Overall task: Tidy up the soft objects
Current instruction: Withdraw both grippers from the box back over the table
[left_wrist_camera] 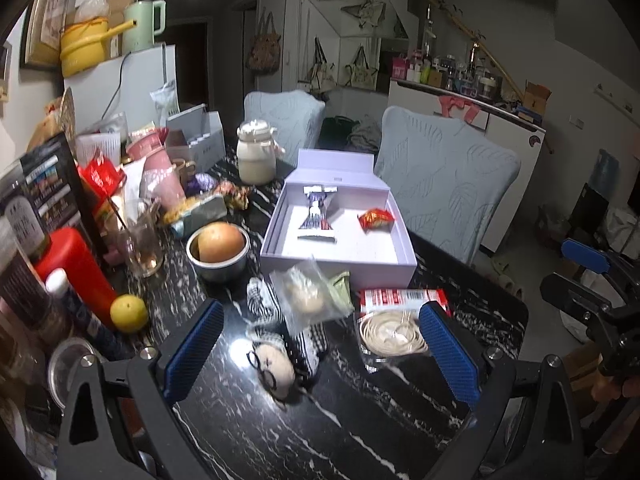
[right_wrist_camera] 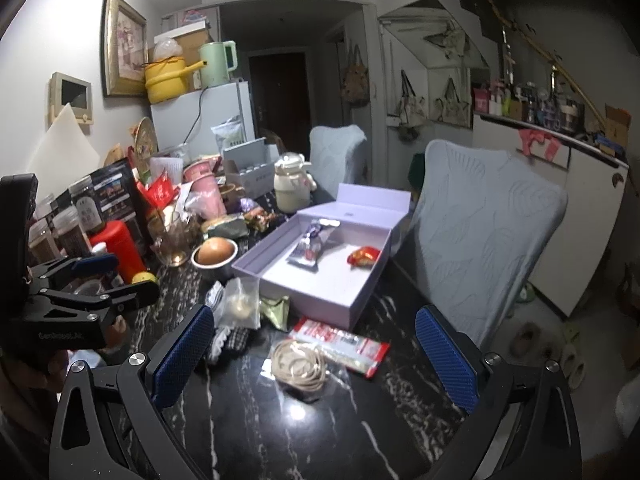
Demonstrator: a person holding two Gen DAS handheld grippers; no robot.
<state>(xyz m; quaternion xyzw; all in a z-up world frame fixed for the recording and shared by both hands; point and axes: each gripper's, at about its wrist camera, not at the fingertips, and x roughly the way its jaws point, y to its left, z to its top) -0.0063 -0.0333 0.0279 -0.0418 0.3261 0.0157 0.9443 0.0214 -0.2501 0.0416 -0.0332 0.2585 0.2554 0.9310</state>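
Left gripper (left_wrist_camera: 320,348), jaws spread wide and empty, frames a checked black-and-white soft toy (left_wrist_camera: 280,332) with cream head, lying between them under a clear bun packet (left_wrist_camera: 308,296). Right gripper (right_wrist_camera: 316,364) likewise wide, empty.

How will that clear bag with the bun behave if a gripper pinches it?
The clear bag looks like thin loose film, so it will probably crumple and hang floppy. The round bun inside seems light and may shift or swing. It leans on the striped plush toy, so lifting could nudge that.
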